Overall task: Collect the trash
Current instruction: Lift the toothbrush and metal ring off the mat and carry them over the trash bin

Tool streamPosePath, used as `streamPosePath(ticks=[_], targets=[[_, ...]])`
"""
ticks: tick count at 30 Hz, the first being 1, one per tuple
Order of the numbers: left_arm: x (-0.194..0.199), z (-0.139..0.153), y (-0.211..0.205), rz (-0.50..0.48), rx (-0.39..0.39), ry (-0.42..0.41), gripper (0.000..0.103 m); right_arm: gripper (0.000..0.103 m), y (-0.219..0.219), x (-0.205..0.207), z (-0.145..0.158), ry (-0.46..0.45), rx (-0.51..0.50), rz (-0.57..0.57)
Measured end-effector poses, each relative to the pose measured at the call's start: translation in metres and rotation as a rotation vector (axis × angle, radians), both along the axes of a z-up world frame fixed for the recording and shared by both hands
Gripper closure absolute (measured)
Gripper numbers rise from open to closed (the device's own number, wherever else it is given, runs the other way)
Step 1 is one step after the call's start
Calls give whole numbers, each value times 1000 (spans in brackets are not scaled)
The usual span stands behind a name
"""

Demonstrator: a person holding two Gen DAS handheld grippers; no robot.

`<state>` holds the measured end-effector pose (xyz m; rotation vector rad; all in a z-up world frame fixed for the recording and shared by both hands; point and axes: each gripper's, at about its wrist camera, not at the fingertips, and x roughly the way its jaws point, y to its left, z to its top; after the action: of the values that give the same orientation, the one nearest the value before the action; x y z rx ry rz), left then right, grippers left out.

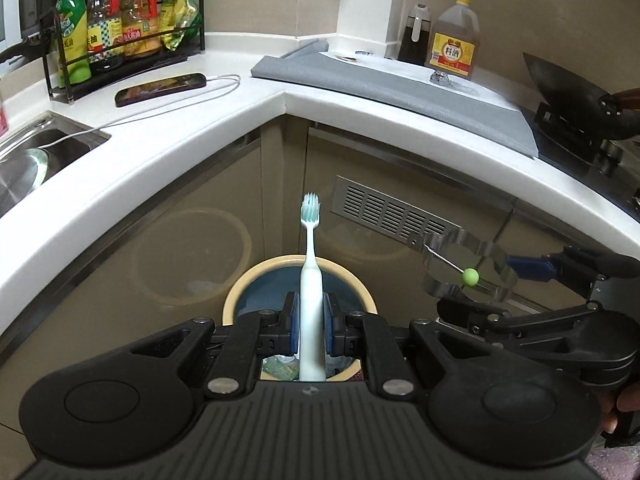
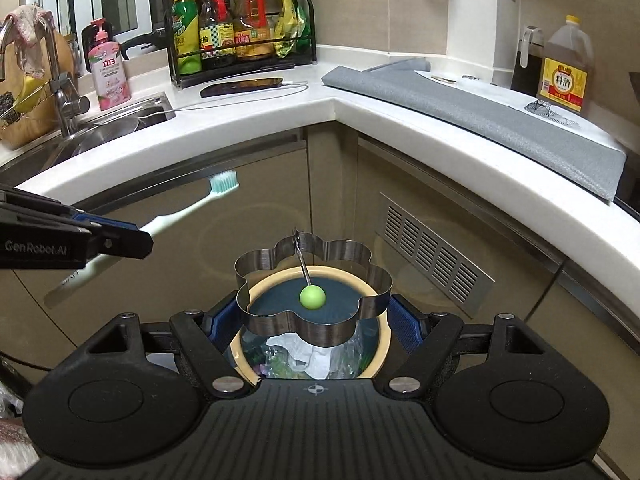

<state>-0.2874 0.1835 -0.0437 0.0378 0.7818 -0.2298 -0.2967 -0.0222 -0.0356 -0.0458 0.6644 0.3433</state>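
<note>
Both tools are loaded and over the trash bin (image 2: 382, 340) on the floor by the cabinets: my left gripper (image 1: 311, 326) is clamped on the toothbrush (image 1: 310, 280), my right gripper (image 2: 314, 320) squeezes the flower-shaped metal mold (image 2: 312, 300). My worry is the long brush catching the rim and tipping out if I let go off-center. Only the right view shows crumpled paper (image 2: 308, 354) already inside.
</note>
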Motion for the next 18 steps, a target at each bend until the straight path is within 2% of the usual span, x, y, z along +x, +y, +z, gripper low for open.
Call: streamPosePath(ticks=[18], targets=[[5, 0, -4, 3, 2, 4, 90, 24, 2, 5, -2, 17, -6, 6]])
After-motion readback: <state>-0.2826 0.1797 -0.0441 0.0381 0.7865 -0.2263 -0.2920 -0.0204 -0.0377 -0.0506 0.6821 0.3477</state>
